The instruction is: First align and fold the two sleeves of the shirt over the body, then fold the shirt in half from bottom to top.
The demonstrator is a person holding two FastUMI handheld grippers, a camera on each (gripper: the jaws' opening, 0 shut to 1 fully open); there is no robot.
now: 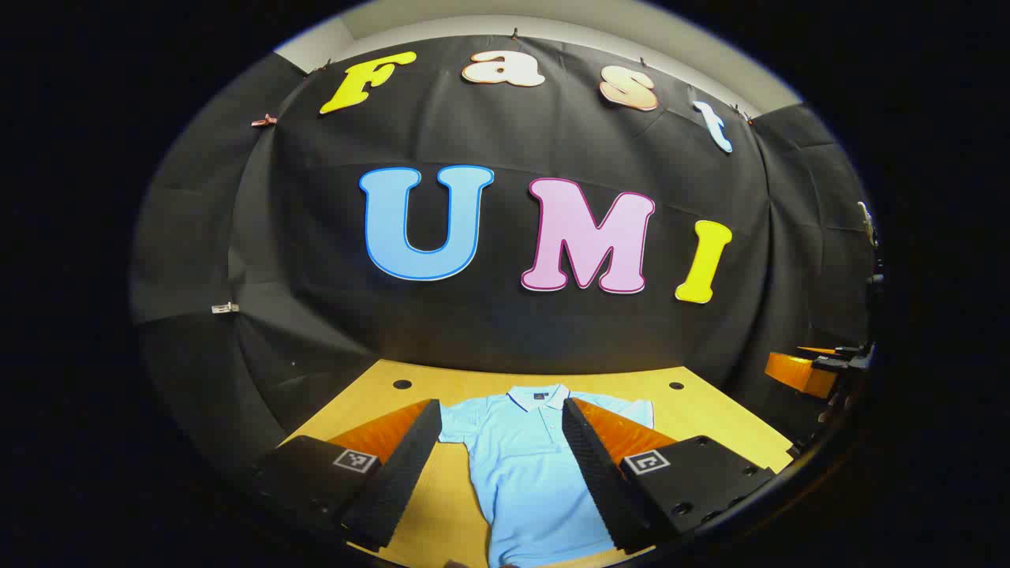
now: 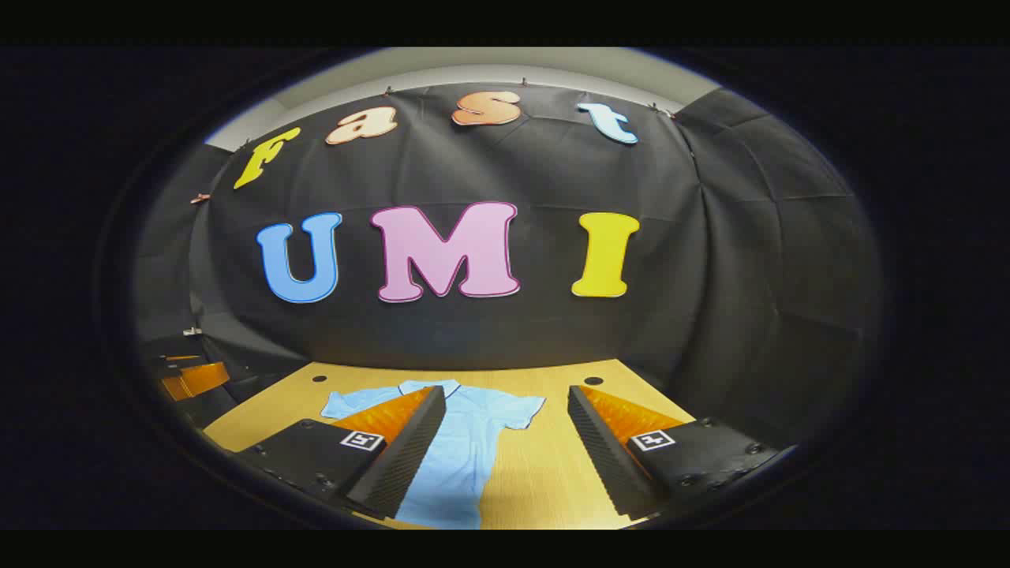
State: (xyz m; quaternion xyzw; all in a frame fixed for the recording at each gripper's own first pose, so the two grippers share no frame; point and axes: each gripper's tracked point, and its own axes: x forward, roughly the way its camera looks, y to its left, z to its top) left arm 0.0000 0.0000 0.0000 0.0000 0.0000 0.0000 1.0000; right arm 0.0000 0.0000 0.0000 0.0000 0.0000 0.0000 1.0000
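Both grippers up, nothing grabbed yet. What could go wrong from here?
1. The shirt lies flat on the table, so open fingers may pinch both layers or slip off a sleeve.
2. The left gripper sits over the shirt's middle and the right gripper beside it, neither at a sleeve; uneven grabs could misalign the folds.

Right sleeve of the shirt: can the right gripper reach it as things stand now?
Probably yes. In the right gripper view the right gripper is open above the table, and the sleeve lies flat ahead with nothing in between.
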